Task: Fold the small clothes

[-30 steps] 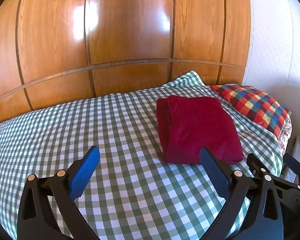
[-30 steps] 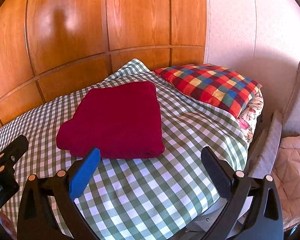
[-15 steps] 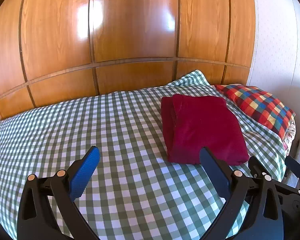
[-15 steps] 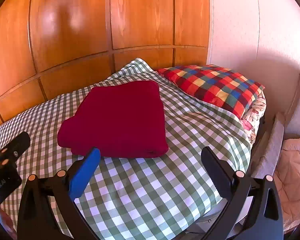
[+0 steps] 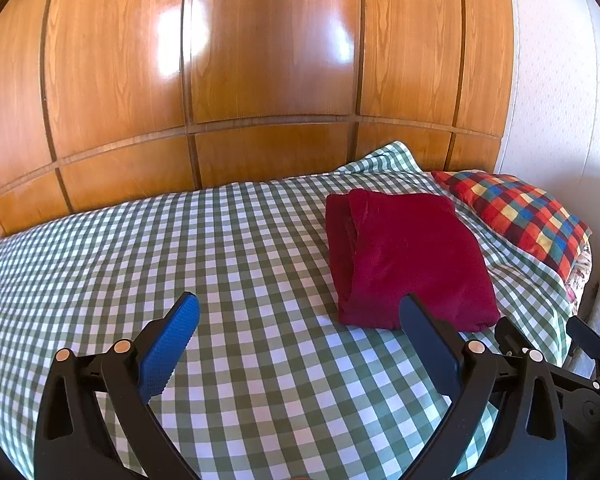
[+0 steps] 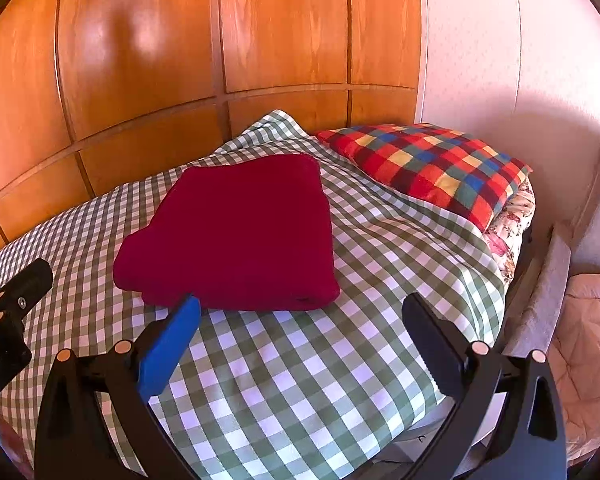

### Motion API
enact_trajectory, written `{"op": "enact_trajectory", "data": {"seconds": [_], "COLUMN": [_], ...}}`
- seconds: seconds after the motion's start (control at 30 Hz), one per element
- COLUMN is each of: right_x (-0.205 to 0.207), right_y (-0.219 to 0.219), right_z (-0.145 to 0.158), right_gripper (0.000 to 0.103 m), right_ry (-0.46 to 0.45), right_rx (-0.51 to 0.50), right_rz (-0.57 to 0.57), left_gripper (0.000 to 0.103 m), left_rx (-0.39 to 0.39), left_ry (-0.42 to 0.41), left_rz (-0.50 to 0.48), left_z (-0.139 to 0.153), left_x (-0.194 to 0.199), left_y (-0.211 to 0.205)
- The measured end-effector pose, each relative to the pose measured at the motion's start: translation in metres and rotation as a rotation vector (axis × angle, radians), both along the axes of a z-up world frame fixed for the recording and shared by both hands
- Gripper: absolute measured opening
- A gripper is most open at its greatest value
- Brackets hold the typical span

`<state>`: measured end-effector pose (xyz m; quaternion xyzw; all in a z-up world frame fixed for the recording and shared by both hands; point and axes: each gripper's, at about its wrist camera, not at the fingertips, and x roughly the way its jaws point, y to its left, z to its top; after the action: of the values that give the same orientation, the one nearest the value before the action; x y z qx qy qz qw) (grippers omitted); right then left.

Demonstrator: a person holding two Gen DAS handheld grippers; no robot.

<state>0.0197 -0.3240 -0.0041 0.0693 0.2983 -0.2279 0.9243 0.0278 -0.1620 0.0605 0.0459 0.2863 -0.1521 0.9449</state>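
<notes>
Right wrist view: folded red garment lies on the bed near its pillow end.
Both the left gripper and right gripper hang spread wide, empty, clear of it, likely because folding looks finished.

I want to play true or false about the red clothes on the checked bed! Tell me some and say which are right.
1. The dark red folded garment lies on the green-and-white checked bedspread. True.
2. The left hand-held gripper is shut on the garment. False: it is open and holds nothing.
3. The multicoloured checked pillow lies on top of the garment. False: it lies beside it, apart.
4. The right hand-held gripper is open. True.
5. Glossy wooden panels stand behind the bed. True.
</notes>
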Motion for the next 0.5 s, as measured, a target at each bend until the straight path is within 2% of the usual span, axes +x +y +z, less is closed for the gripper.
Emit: {"op": "enact_trajectory", "data": {"seconds": [0.5], "right_x": [0.0006], "right_y": [0.0007], "right_z": [0.0004], "right_gripper": [0.101], "right_ry": [0.002], "right_rx": [0.007], "right_rz": [0.009], "left_gripper": [0.099], "left_rx": [0.002], "left_ry": [-0.023], "left_rz": [-0.007], "left_z": [0.0062], "left_x": [-0.0051], "left_y": [0.0013]}}
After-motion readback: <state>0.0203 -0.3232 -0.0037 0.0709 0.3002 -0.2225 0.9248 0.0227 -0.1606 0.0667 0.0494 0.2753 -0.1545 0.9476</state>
